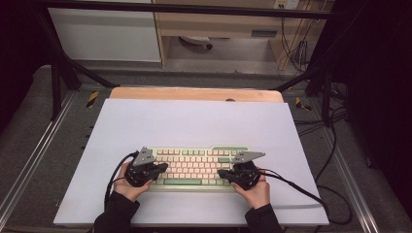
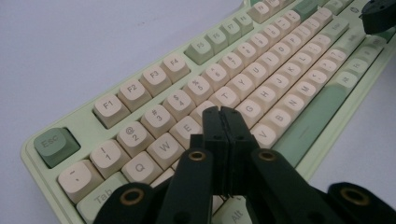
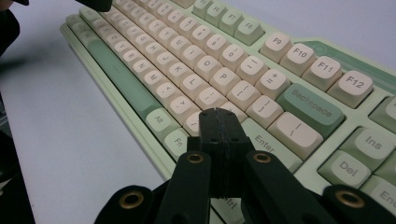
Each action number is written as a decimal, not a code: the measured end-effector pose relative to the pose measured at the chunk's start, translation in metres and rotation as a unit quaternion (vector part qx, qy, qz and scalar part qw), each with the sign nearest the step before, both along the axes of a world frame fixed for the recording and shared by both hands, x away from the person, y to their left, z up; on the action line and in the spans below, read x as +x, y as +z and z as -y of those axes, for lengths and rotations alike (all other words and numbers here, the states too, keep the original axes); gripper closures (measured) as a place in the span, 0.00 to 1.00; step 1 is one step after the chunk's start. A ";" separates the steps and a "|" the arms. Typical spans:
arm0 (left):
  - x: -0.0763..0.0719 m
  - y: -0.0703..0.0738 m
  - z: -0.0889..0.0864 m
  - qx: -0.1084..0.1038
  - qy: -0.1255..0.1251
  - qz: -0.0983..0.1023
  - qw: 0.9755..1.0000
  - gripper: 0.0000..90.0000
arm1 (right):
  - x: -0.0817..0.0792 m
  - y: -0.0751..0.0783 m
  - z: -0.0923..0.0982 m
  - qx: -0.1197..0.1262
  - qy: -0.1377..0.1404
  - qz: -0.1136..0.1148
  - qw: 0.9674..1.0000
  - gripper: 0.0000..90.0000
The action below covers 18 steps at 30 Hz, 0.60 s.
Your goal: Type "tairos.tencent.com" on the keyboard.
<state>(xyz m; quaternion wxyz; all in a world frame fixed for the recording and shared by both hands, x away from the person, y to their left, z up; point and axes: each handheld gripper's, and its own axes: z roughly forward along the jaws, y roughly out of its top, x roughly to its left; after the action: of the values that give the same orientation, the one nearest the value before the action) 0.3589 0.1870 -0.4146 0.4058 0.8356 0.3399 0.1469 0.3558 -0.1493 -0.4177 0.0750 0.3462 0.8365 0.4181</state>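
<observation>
- Keyboard (image 1: pixel 194 167): a pale green board with cream keycaps and darker green accent keys lies flat on the near half of a white sheet (image 1: pixel 194 121), its long side running across the table. The sheet covers most of a wooden tabletop (image 1: pixel 194 93), whose bare far edge shows beyond it.
- Left gripper (image 1: pixel 164 167): held in the person's left hand (image 1: pixel 127 187) at the keyboard's left end, with the black jaws pointing inward over the keys. In the left gripper view the jaws (image 2: pixel 223 122) are pressed flat together with nothing between them; their tips hang just above the letter rows, close to the E, R and T keys. Whether the tips touch a keycap cannot be told.
- Right gripper (image 1: pixel 221 173): held in the person's right hand (image 1: pixel 255 191) at the keyboard's right end, pointing inward toward the left gripper. In the right gripper view the jaws (image 3: pixel 218 122) are likewise closed on each other and hold nothing, the tips low over the keys just left of Enter (image 3: pixel 266 145) and below Backspace (image 3: pixel 310 108). Contact with a key cannot be judged.
- Cables: a black cable (image 1: pixel 114 177) trails from the left gripper and another (image 1: pixel 296 187) from the right gripper, both lying on the sheet.
- Each gripper carries a grey three-cornered plate (image 1: pixel 144 156) on top.
</observation>
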 end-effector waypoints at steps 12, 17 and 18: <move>0.010 -0.006 0.005 0.007 0.014 -0.001 1.000 0.99 | 0.000 0.000 0.000 0.000 0.000 -0.001 1.000 1.00; 0.014 -0.007 0.006 0.006 0.022 0.000 1.000 0.99 | 0.000 -0.001 -0.001 -0.001 0.000 -0.001 1.000 1.00; 0.015 -0.008 0.006 0.007 0.022 0.001 1.000 0.99 | 0.000 -0.001 -0.001 -0.001 0.000 -0.001 1.000 1.00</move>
<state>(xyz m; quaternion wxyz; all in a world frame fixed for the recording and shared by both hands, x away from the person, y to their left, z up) 0.3736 0.1814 -0.4227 0.3966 0.8306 0.3570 0.1590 0.3563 -0.1486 -0.4186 0.0744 0.3463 0.8371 0.4170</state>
